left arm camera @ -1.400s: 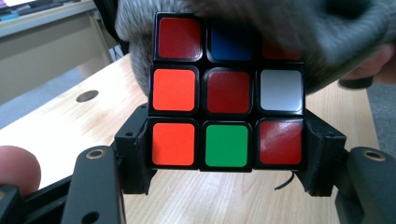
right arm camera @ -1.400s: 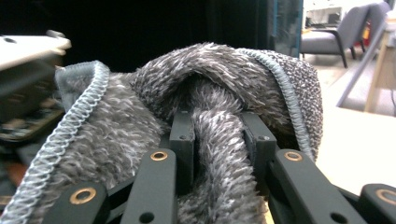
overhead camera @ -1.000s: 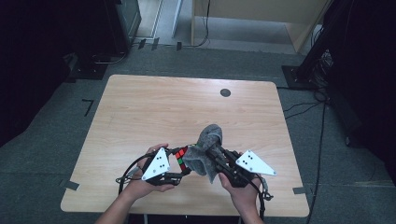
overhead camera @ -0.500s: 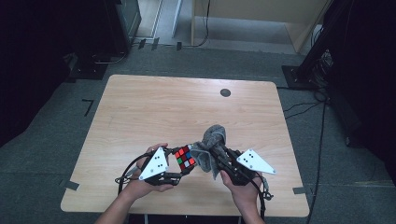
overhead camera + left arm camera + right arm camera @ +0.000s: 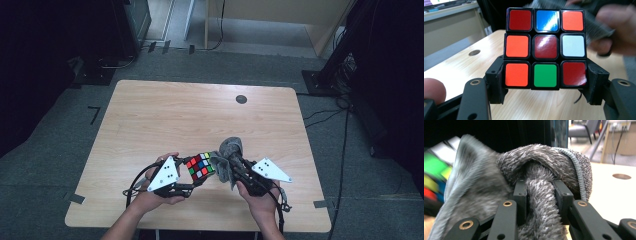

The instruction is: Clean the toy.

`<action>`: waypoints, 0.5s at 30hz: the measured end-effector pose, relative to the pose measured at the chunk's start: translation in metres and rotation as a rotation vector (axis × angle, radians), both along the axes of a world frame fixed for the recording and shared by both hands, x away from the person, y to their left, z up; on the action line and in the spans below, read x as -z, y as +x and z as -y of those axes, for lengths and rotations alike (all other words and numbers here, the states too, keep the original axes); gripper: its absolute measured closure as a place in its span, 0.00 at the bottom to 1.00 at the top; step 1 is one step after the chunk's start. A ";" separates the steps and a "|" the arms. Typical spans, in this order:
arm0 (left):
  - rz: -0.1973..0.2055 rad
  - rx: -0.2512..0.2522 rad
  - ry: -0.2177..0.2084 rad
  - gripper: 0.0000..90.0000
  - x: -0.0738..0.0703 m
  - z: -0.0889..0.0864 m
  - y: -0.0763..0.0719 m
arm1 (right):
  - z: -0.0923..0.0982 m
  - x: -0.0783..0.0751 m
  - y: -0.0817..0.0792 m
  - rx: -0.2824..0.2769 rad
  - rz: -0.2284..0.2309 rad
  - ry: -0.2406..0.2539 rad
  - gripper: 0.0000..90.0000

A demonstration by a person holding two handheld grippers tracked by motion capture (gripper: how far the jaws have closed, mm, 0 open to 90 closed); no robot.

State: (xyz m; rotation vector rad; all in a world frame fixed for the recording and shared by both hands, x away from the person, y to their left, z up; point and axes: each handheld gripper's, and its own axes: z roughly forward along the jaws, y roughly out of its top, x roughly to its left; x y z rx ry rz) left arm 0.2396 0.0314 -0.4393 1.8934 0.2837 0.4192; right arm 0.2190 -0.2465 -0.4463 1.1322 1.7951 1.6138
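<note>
Nearest the person, the left gripper (image 5: 192, 181) has its fingers clamped on the puzzle cube (image 5: 201, 166), held just above the surface (image 5: 165, 115). A second ago the grey cloth (image 5: 229, 159) covered the cube's top; now the right gripper (image 5: 235, 167), clamped on the cloth, has drawn it aside, baring the coloured face. That reads as a wiping stroke ending, with another side likely due next.

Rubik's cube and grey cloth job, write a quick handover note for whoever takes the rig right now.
Left gripper: shut on the multicoloured Rubik's cube, held above the light wooden table.
Right gripper: shut on the fuzzy grey cloth, bunched between its jaws.
Cloth hangs against the cube's right side in the high view.
Done: both things picked up and brought together.
Left: probably wiping the cube's faces; none looks wiped yet.
</note>
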 end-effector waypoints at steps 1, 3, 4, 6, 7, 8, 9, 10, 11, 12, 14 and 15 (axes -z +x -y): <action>0.001 -0.003 0.017 0.38 0.002 0.002 0.000 | 0.000 -0.004 -0.002 -0.003 0.014 0.022 0.77; -0.004 0.006 0.024 0.38 0.004 0.005 -0.001 | -0.002 -0.013 -0.007 -0.027 0.049 0.054 0.77; -0.003 0.013 0.025 0.38 0.004 0.007 -0.002 | -0.005 -0.016 -0.010 -0.044 0.066 0.056 0.77; -0.001 0.026 0.016 0.38 0.003 0.009 -0.005 | -0.011 -0.019 -0.013 -0.077 0.092 0.035 0.77; 0.001 0.028 0.014 0.38 0.001 0.009 -0.006 | -0.014 -0.019 -0.013 -0.088 0.092 0.017 0.76; 0.004 0.025 0.015 0.38 0.000 0.009 -0.006 | -0.016 -0.017 -0.013 -0.091 0.093 0.003 0.76; 0.006 0.022 0.012 0.38 -0.001 0.007 -0.006 | -0.015 -0.014 -0.012 -0.087 0.092 0.009 0.76; 0.002 0.022 0.002 0.38 -0.002 0.005 -0.005 | -0.014 -0.011 -0.009 -0.080 0.078 0.015 0.76; -0.005 0.023 -0.018 0.38 -0.003 0.002 -0.004 | -0.012 -0.008 -0.007 -0.064 0.058 0.001 0.76; -0.010 0.020 -0.041 0.38 -0.005 -0.001 -0.003 | -0.010 -0.005 -0.004 -0.044 0.036 -0.025 0.76; -0.018 0.014 -0.074 0.38 -0.009 -0.006 0.000 | -0.003 0.001 0.001 -0.012 0.007 -0.041 0.76; -0.018 0.009 -0.075 0.38 -0.009 -0.006 0.000 | 0.000 0.002 0.001 0.001 0.000 -0.031 0.76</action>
